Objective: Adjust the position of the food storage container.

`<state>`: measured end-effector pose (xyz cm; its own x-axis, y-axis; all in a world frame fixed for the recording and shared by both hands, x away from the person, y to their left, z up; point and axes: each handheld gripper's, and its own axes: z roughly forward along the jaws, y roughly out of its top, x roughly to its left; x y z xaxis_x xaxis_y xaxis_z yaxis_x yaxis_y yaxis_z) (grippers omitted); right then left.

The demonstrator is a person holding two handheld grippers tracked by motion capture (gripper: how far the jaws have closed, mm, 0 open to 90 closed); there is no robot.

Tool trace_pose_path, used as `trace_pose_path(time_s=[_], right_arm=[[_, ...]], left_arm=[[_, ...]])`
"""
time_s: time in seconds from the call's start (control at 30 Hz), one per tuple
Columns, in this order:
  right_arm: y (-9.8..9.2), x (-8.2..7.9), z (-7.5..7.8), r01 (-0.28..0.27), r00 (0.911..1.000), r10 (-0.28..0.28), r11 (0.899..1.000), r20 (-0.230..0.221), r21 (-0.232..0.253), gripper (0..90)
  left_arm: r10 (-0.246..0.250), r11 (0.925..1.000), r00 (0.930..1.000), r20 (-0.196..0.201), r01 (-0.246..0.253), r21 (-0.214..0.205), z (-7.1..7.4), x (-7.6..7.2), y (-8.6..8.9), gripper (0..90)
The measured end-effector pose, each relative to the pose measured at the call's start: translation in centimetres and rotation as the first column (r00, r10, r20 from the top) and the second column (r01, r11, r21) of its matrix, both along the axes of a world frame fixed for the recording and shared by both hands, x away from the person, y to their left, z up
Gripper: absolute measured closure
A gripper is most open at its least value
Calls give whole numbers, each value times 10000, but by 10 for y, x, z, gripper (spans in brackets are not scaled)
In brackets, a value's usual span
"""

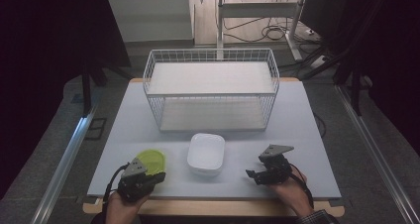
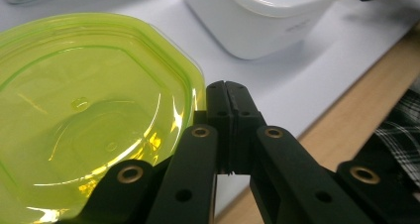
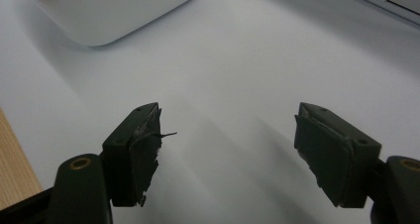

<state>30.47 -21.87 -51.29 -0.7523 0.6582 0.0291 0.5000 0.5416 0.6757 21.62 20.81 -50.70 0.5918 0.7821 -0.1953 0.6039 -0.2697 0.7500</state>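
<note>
From the high view I see my left gripper (image 1: pixel 157 177) at the near left of the table (image 1: pixel 297 135), its tips at the near edge of the green lid (image 1: pixel 151 161), while my right gripper (image 1: pixel 251 174) rests near the right, well apart from the white container (image 1: pixel 206 153) between them; the wire basket (image 1: pixel 210 87) stands behind. In the left gripper view my jaws are pressed together with nothing between them, just beside the green lid's (image 2: pixel 89 110) rim, the white container (image 2: pixel 262 16) beyond. In the right gripper view my jaws stand spread over bare table (image 3: pixel 237 75), holding nothing, the white container (image 3: pixel 109 11) ahead.
</note>
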Motion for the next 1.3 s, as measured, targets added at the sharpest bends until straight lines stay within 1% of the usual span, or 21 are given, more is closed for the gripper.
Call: trace_pose_path(time_s=[0.2,0.3,0.4,0.43,0.57,0.6,0.63,0.67,0.7,0.73,0.77,0.8,0.83,0.87,0.9,0.93,0.97,1.07,1.13,1.17,1.3], right_arm=[[1,0,0,-54,10000,54,10000,-20,-10,264],[1,0,-1,-55,10000,55,10000,-32,-22,264],[2,0,-1,-74,10000,74,10000,0,-29,264],[2,0,-1,-74,10000,74,10000,5,-22,264],[2,1,-1,-72,10000,72,10000,21,-30,265],[2,1,0,-61,10000,61,10000,19,-13,266],[2,0,0,-32,10000,33,10000,12,-12,267],[2,0,0,0,10000,0,10000,3,19,268],[2,0,0,14,10000,-14,10000,21,13,271],[2,0,0,14,10000,-14,10000,21,13,271],[2,0,1,35,10000,-35,10000,61,22,279],[2,0,1,49,10000,-49,10000,59,7,284],[2,0,1,68,9999,-68,10000,80,15,291],[2,0,1,68,9999,-68,10000,80,15,291],[2,0,2,131,9998,-132,9999,164,60,309],[2,0,3,136,9996,-138,9999,235,71,317],[2,0,3,136,9996,-138,9999,235,71,317],[2,-1,6,209,9990,-215,9996,393,178,342],[2,-2,7,226,9988,-235,9995,440,198,353],[2,-2,7,253,9987,-261,9995,448,192,364],[2,-2,8,269,9985,-279,9994,469,226,379]], left_arm=[[232,9997,9997,-7,-232,94,0,8,13,898],[524,9983,9986,7,-524,251,0,16,23,898],[642,9974,9979,49,-643,331,0,20,29,898],[787,9965,9969,52,-788,290,-1,23,33,898],[812,9961,9966,132,-816,343,-1,23,34,898],[793,9963,9967,177,-799,318,0,22,33,897],[612,9980,9975,355,-618,149,2,21,28,897],[612,9980,9975,355,-618,149,2,21,28,897],[429,9990,9976,545,-436,122,4,21,20,897],[429,9990,9976,545,-436,122,4,21,20,896],[237,9996,9978,626,-246,143,4,22,10,896],[237,9996,9978,626,-246,143,4,22,10,895],[-45,9998,9984,556,35,185,2,26,-1,893],[-45,9998,9984,556,35,185,2,26,-1,890],[-439,9981,9977,511,415,460,1,31,-15,887],[-557,9969,9971,525,527,580,0,33,-20,887],[-557,9969,9971,525,527,580,0,33,-20,886],[-1006,9911,9935,532,953,934,0,42,-40,887],[-1041,9865,9938,390,982,1309,-2,49,-49,887],[-1043,9843,9944,174,1007,1449,-6,56,-55,888],[-1101,9831,9939,92,1076,1480,-7,62,-61,890]])
